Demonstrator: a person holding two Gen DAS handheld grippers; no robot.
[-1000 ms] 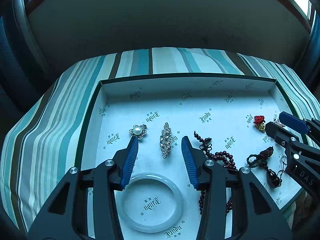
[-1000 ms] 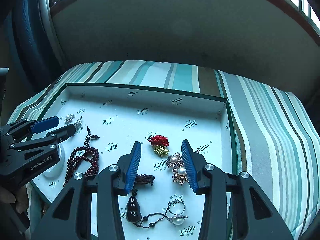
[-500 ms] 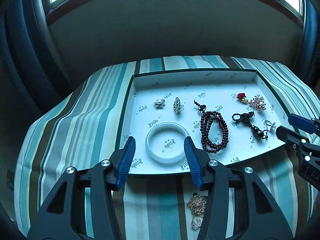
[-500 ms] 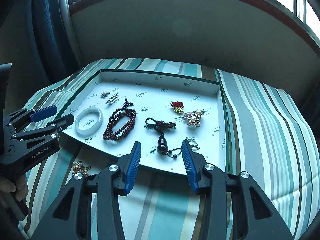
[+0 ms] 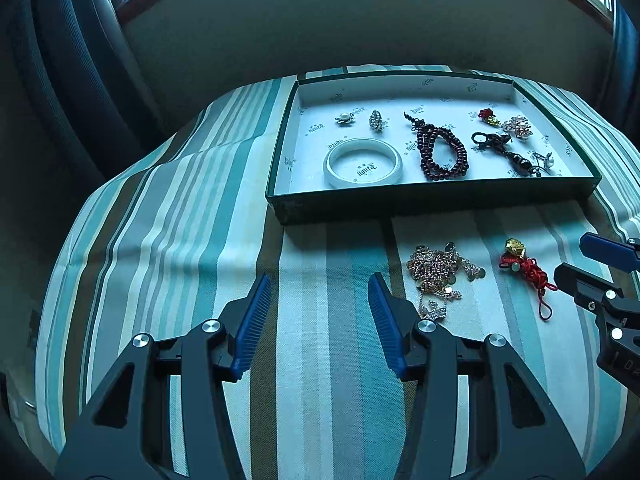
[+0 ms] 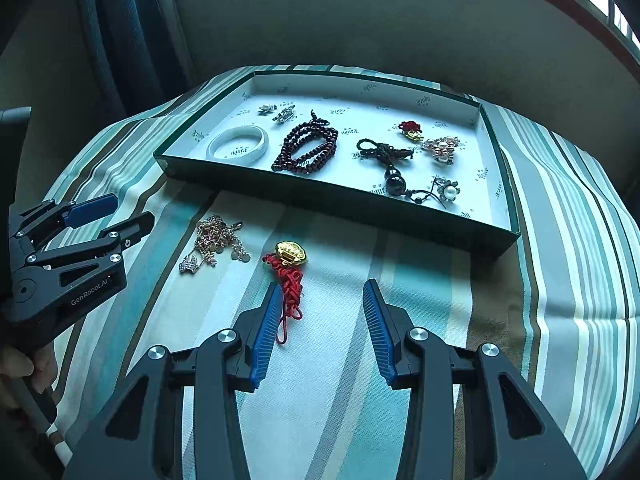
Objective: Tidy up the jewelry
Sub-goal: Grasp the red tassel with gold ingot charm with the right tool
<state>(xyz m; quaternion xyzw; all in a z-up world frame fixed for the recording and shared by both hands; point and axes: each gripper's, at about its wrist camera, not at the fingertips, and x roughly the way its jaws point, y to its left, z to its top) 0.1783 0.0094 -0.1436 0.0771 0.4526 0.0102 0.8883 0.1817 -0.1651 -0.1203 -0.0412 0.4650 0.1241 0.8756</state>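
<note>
Red charm [image 6: 289, 270]: lies on the striped cloth [image 6: 400, 280], outside the tray [image 6: 320, 196], centre-left of the right wrist frame. Long axis runs from gold piece at the top down to cord loop at the bottom, the loop just beside the right gripper's [image 6: 320, 320] left finger.
Right gripper: jaws spread, empty; judged the nearer.
Left gripper [image 5: 318, 316]: jaws spread, empty; charm well off to the right of its frame.
Gold chain [image 5: 438, 272]: heaped on cloth, just right of left gripper.
</note>
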